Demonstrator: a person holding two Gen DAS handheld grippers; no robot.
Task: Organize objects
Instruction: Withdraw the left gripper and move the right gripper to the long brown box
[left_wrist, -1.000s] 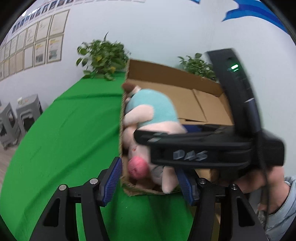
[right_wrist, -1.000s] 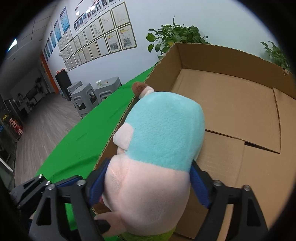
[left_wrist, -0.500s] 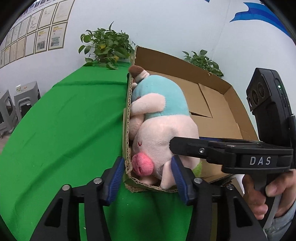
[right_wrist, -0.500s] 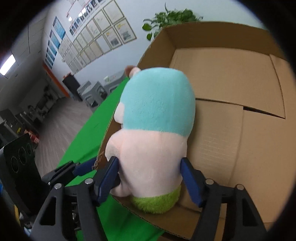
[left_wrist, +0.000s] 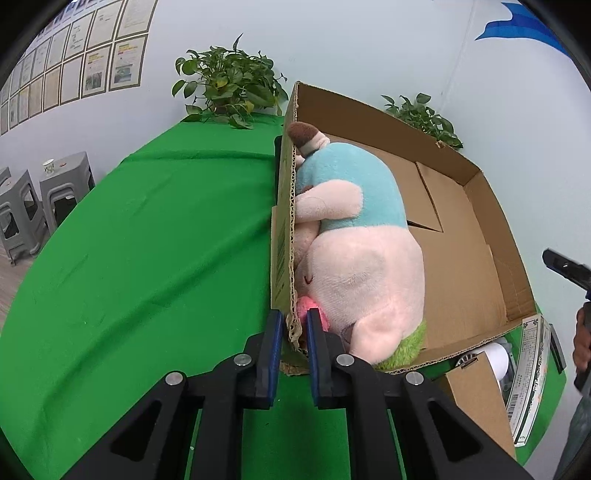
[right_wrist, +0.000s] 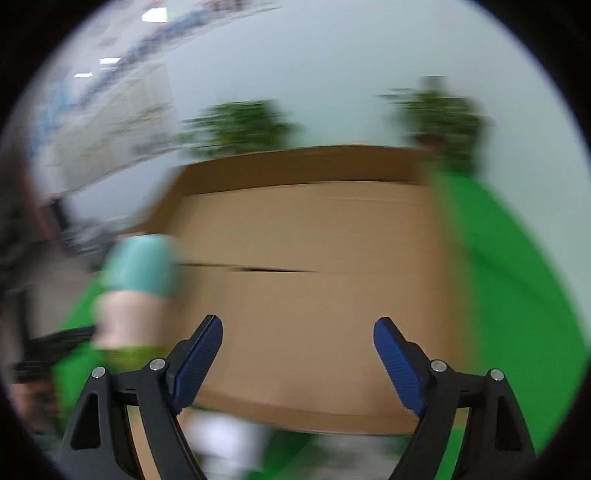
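Observation:
A pink plush pig (left_wrist: 362, 258) in a teal shirt lies inside an open cardboard box (left_wrist: 480, 236) on the green table, pressed against the box's left wall. My left gripper (left_wrist: 292, 332) is shut on the near corner of that left wall (left_wrist: 282, 236). My right gripper (right_wrist: 297, 345) is open and empty, held in front of the box (right_wrist: 314, 295). The right wrist view is blurred; the pig (right_wrist: 136, 291) shows at its left.
Two potted plants (left_wrist: 229, 88) (left_wrist: 421, 114) stand behind the box by the wall. A small carton (left_wrist: 476, 402), a white roll (left_wrist: 496, 358) and a printed flat box (left_wrist: 528, 380) lie at the box's near right. Grey stools (left_wrist: 37, 206) stand left of the table.
My right gripper let go of the pig and pulled back to the right, out of the box. My left gripper closed on the box's left wall corner.

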